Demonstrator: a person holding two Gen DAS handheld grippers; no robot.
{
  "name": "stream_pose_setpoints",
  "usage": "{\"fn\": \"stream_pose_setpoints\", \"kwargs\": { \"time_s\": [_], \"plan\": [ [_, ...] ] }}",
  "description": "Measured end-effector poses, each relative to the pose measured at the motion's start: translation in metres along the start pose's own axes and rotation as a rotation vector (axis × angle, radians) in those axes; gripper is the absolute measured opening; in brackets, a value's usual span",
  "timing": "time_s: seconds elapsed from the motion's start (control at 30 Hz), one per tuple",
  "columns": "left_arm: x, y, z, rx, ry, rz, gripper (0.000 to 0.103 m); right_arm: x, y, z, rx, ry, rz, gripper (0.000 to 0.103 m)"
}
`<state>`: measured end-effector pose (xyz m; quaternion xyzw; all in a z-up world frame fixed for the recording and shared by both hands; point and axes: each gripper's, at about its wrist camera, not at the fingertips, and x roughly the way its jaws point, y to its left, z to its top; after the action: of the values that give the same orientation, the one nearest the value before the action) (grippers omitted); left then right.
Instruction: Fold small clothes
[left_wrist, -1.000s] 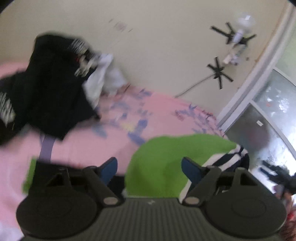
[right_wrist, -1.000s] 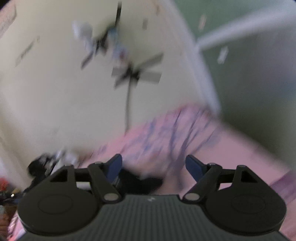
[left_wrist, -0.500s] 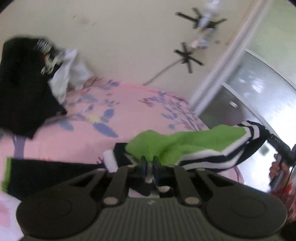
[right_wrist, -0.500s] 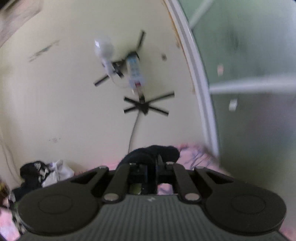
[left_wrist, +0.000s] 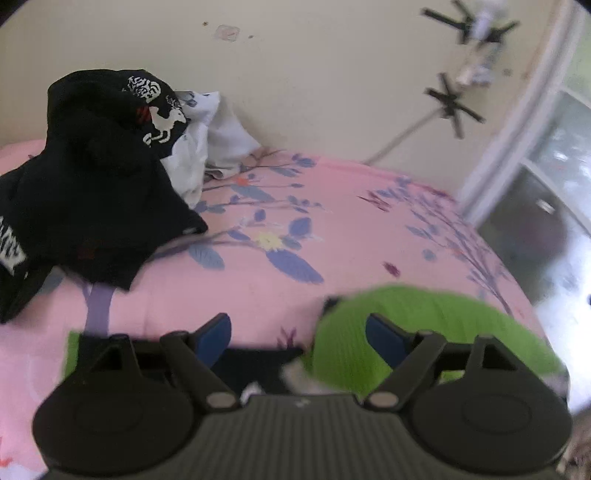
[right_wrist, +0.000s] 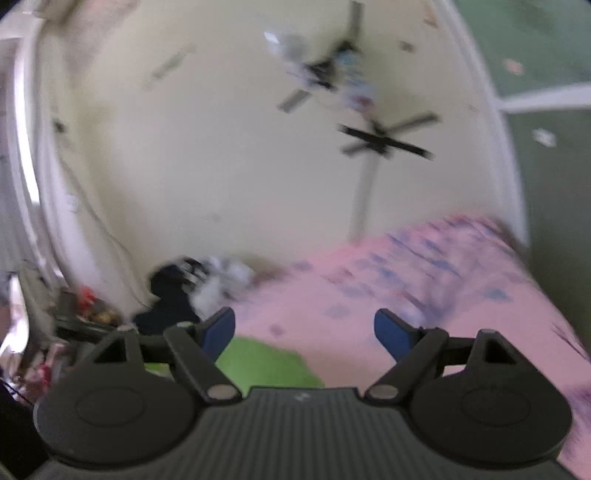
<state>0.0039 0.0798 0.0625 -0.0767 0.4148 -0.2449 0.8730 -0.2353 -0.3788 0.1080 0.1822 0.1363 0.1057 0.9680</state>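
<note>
A bright green garment with black and white trim lies bunched on the pink flowered bedsheet. My left gripper hovers over its left edge, jaws opening. Its right pad stands in front of the green cloth and nothing is pressed between the pads. In the right wrist view the same green garment shows low down, just behind the left finger. My right gripper is also opening, with only the bedsheet seen between its blue pads. That view is blurred.
A heap of black printed clothes and a white cloth lie at the back left against the cream wall. The heap also shows in the right wrist view. Black star-shaped wall brackets hang above. A glass door stands at the right.
Half a second ago both grippers were shut on cloth, with the green garment held stretched above the bed. Both now stand open and the garment lies bunched on the sheet.
</note>
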Motion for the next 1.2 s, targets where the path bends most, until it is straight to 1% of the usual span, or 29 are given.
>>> {"fn": "stream_pose_setpoints", "kwargs": {
  "time_s": [0.03,0.1,0.17,0.23,0.27,0.3,0.33,0.37,0.43,0.47,0.53,0.57,0.63,0.67,0.73,0.77,0.8,0.83,0.87,0.9,0.93,0.97,1.0,1.03,1.07,1.1,1.13,1.17,1.2],
  "plan": [
    [0.008,-0.005,0.013,-0.028,-0.011,0.008,0.083,0.015,0.003,0.003,0.03,-0.011,0.03,0.082],
    [0.024,-0.015,0.047,-0.104,-0.041,0.028,0.081,0.055,0.013,-0.004,0.11,-0.03,0.112,0.08],
    [0.035,-0.028,0.093,-0.2,-0.13,0.019,0.08,0.09,0.029,-0.016,0.143,-0.028,0.151,0.074],
    [0.034,-0.039,0.127,-0.293,-0.215,-0.002,0.08,0.114,0.054,-0.03,0.152,-0.053,0.123,0.074],
    [0.031,-0.045,0.142,-0.337,-0.254,-0.041,0.08,0.124,0.06,-0.035,0.155,-0.063,0.105,0.074],
    [0.028,-0.051,0.15,-0.347,-0.282,-0.072,0.08,0.13,0.067,-0.038,0.153,-0.062,0.088,0.074],
    [0.021,-0.06,0.156,-0.322,-0.309,-0.091,0.081,0.133,0.073,-0.039,0.137,-0.043,0.066,0.074],
    [0.015,-0.07,0.157,-0.277,-0.326,-0.084,0.082,0.133,0.078,-0.037,0.097,-0.011,0.038,0.073],
    [0.003,-0.087,0.144,-0.102,-0.34,-0.043,0.087,0.117,0.068,-0.03,0.025,0.007,-0.019,0.071],
    [0.001,-0.091,0.136,-0.035,-0.338,-0.018,0.089,0.113,0.059,-0.026,0.013,0.015,-0.05,0.07],
    [0.003,-0.087,0.107,0.088,-0.269,0.035,0.091,0.11,0.035,-0.019,0.024,0.08,-0.104,0.064],
    [0.007,-0.082,0.093,0.123,-0.221,0.05,0.091,0.112,0.023,-0.018,0.027,0.115,-0.13,0.061],
    [0.017,-0.061,0.063,0.148,-0.119,0.056,0.091,0.115,0.001,-0.023,0.055,0.175,-0.186,0.062],
    [0.021,-0.051,0.052,0.138,-0.07,0.038,0.091,0.119,-0.007,-0.029,0.087,0.209,-0.186,0.062],
    [0.029,-0.029,0.03,0.086,0.038,-0.033,0.092,0.125,-0.011,-0.047,0.137,0.261,-0.109,0.06],
    [0.032,-0.025,0.02,0.069,0.073,-0.069,0.091,0.129,-0.006,-0.056,0.131,0.304,-0.043,0.048],
    [0.035,-0.025,0.007,0.077,0.11,-0.106,0.077,0.134,0.004,-0.067,0.12,0.372,0.045,0.041],
    [0.036,-0.028,-0.004,0.11,0.148,-0.136,0.035,0.135,0.014,-0.076,0.096,0.417,0.111,0.043],
    [0.036,-0.035,-0.016,0.161,0.208,-0.19,0.017,0.131,0.03,-0.087,0.025,0.454,0.176,0.044],
    [0.032,-0.041,-0.027,0.202,0.238,-0.234,0.01,0.124,0.042,-0.095,-0.038,0.476,0.208,0.048],
    [0.023,-0.045,-0.039,0.242,0.239,-0.267,0.01,0.118,0.05,-0.103,-0.067,0.504,0.231,0.049],
    [0.013,-0.048,-0.05,0.284,0.239,-0.274,0.01,0.112,0.053,-0.108,-0.068,0.521,0.247,0.052],
    [0.001,-0.051,-0.06,0.334,0.238,-0.272,0.01,0.101,0.055,-0.109,-0.07,0.518,0.259,0.052],
    [-0.008,-0.05,-0.064,0.357,0.228,-0.268,0.011,0.091,0.054,-0.107,-0.069,0.513,0.274,0.052],
    [-0.019,-0.046,-0.064,0.361,0.207,-0.263,0.012,0.081,0.052,-0.102,-0.067,0.501,0.287,0.055],
    [-0.03,-0.037,-0.057,0.342,0.171,-0.254,0.016,0.068,0.048,-0.093,-0.07,0.464,0.292,0.061],
    [-0.037,-0.031,-0.049,0.313,0.125,-0.235,0.026,0.058,0.045,-0.085,-0.073,0.41,0.283,0.065],
    [-0.043,-0.023,-0.039,0.28,0.068,-0.198,0.035,0.048,0.039,-0.079,-0.068,0.347,0.266,0.071],
    [-0.046,-0.018,-0.032,0.256,0.024,-0.16,0.058,0.043,0.032,-0.072,-0.051,0.287,0.243,0.075]
  ]
}}
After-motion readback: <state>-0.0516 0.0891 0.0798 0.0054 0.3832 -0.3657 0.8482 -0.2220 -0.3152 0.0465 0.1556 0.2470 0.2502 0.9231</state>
